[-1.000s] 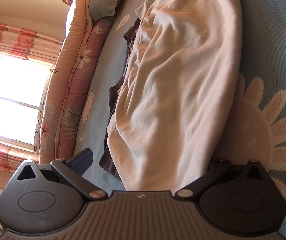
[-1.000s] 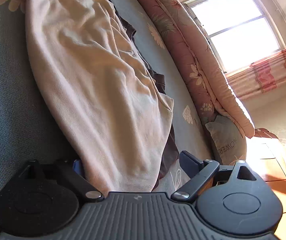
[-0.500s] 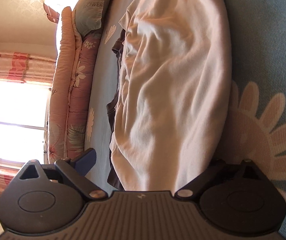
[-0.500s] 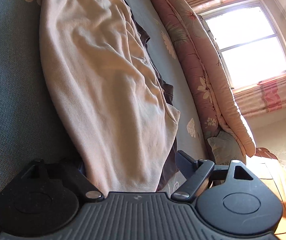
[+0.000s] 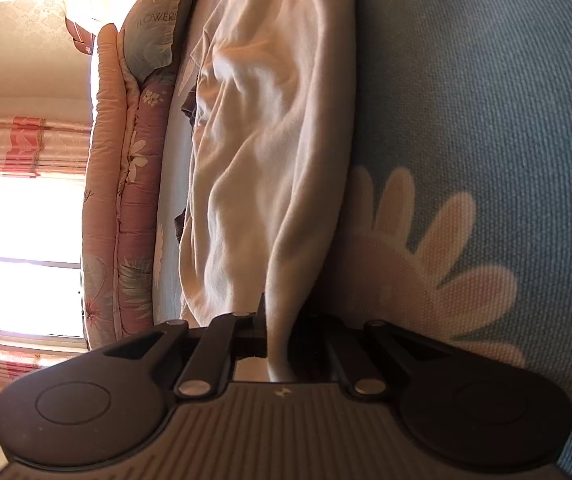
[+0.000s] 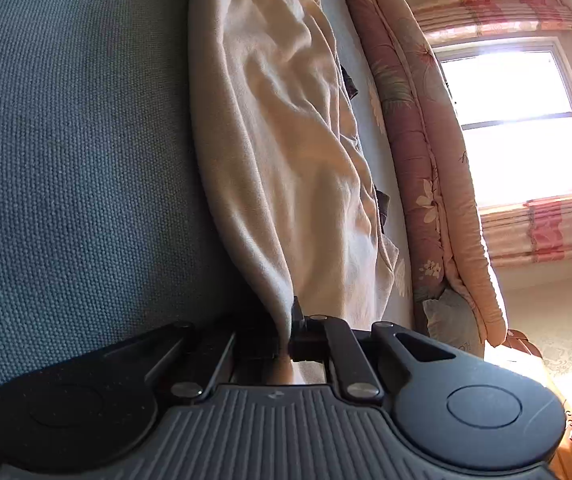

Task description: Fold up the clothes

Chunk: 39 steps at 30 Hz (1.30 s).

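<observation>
The cream garment (image 5: 269, 152) lies stretched along the blue-green bedspread (image 5: 486, 120), over a dark garment (image 6: 382, 204) whose edge peeks out on the side toward the pink floral quilt (image 5: 125, 208). The left claw (image 5: 275, 332) has just closed and pinches one end fold of the cream cloth. The right claw (image 6: 286, 332) has likewise just closed on the opposite end.

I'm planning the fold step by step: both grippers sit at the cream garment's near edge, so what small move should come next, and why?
Probably lift both ends together and carry the edge over the garment. The left gripper and right gripper have just been closing and now pinch the cream garment between their pads, while the rest lies slack on the blue bedspread, over a dark garment.
</observation>
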Available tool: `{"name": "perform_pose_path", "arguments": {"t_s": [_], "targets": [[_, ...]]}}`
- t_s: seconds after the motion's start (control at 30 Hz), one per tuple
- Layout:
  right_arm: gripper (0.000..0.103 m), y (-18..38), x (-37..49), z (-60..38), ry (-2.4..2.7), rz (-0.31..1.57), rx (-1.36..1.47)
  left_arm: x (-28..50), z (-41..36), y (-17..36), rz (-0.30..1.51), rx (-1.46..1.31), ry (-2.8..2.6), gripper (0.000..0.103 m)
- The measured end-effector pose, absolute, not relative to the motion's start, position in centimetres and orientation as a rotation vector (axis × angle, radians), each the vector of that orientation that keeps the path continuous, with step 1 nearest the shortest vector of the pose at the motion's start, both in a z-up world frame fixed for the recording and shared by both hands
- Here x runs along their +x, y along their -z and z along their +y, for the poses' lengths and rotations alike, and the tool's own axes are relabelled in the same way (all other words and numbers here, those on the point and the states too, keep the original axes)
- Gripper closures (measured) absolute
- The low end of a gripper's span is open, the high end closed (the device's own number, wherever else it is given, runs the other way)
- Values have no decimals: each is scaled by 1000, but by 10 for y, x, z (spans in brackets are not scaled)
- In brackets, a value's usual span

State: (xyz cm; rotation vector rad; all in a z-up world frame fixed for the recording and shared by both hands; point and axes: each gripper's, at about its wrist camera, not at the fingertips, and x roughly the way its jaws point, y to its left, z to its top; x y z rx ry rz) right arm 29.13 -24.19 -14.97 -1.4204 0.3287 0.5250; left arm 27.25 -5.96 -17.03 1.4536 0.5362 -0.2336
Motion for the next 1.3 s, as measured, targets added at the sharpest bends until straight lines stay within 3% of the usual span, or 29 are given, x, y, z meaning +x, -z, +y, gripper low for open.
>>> {"name": "perform_pose_path", "arguments": {"t_s": [0.43, 0.9, 1.3], "targets": [[94, 146, 291, -239, -529, 351, -1457, 269, -60, 166, 543, 1457, 230, 103], [95, 98, 271, -249, -577, 353, -1379, 253, -52, 129, 483, 1430, 232, 102], [95, 77, 202, -266, -684, 476, -1338, 162, -55, 120, 525, 1482, 357, 102]]}}
